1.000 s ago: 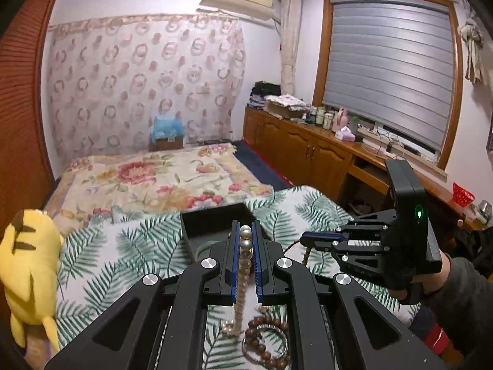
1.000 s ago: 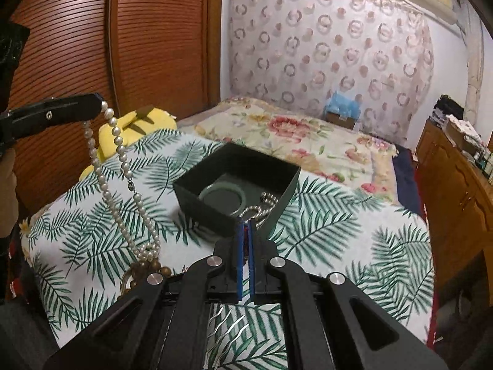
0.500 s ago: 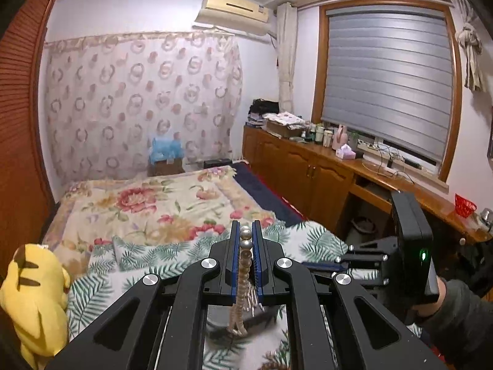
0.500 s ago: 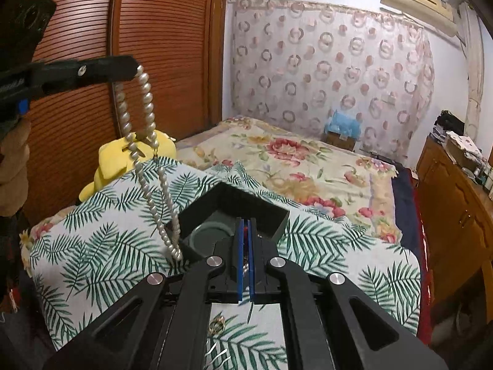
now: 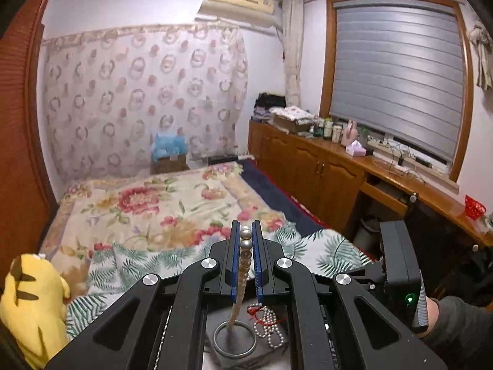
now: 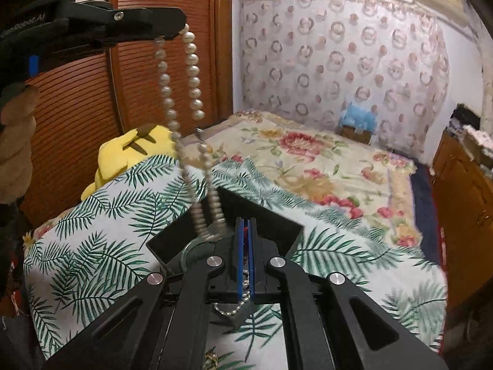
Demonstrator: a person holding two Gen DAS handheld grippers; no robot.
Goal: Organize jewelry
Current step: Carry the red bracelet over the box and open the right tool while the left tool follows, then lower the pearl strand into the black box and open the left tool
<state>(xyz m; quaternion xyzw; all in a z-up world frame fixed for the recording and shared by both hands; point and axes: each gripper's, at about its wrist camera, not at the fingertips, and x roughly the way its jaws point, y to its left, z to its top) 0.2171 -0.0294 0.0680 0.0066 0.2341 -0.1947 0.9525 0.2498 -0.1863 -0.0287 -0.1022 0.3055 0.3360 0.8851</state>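
My left gripper (image 5: 246, 231) is shut on a white pearl necklace (image 5: 245, 256), which hangs down into the black box (image 6: 262, 215) on the bed. In the right wrist view the left gripper (image 6: 181, 29) holds the necklace (image 6: 191, 92) high, its lower end dangling inside the box over a green bangle (image 6: 192, 251). The bangle (image 5: 235, 339) and a small bead string with red cord (image 5: 268, 323) lie in the box. My right gripper (image 6: 245, 225) is shut with nothing between its fingers, low over the box's near side.
The box sits on a palm-leaf sheet (image 6: 101, 246) over a floral blanket (image 6: 308, 160). A yellow plush toy (image 6: 132, 151) lies at the left bed edge. A wooden wardrobe (image 6: 92, 92) stands to the left, wooden cabinets (image 5: 323, 169) to the right.
My left gripper has lifted the pearl necklace off the sheet and carried it over the black box. The right gripper has moved closer to the box.
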